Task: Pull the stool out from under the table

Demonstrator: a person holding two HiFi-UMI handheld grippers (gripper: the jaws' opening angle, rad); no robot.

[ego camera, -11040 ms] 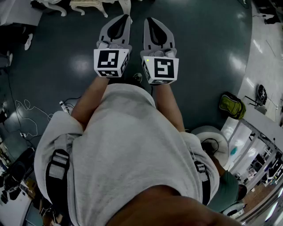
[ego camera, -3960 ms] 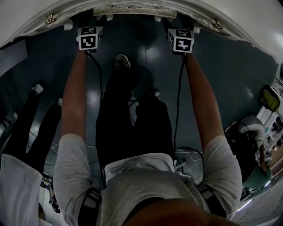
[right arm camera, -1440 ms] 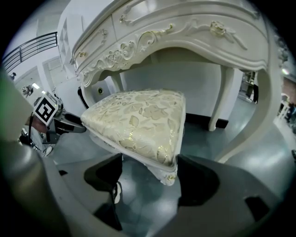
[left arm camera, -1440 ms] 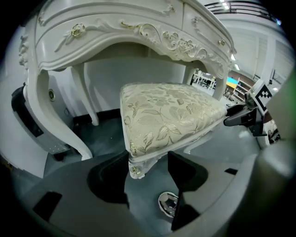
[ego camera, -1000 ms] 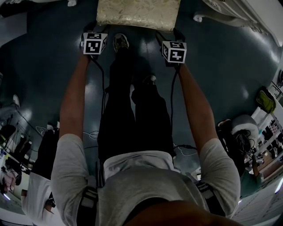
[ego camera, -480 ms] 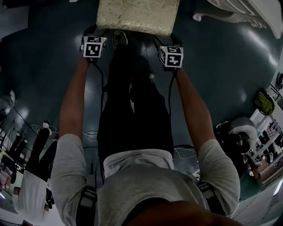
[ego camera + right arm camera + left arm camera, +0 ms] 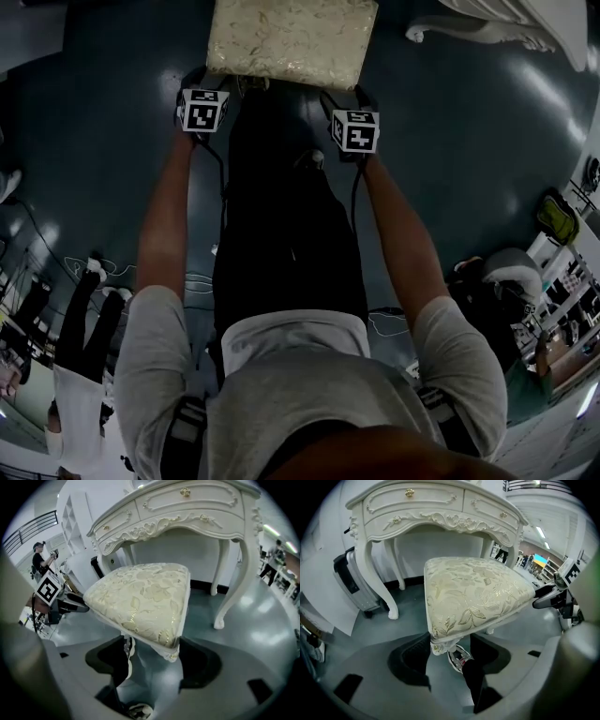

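Standing on the dark polished floor, the white carved dressing table has bare floor showing beneath its apron and between its legs. The stool, with its pale gold brocade seat, is in front of the table and clear of it, directly ahead of the person's feet. On that evidence the pull-out is judged essentially complete.

The left gripper is at the stool's near left corner and the right gripper at its near right corner. Taking both corners keeps the stool square to the person as it is drawn back. Each pair of jaws is closed in on its corner of the seat, just above the carved leg. On the left, a thin slit of floor and the person's shoe show beside the corner. What remains appears to be letting go.
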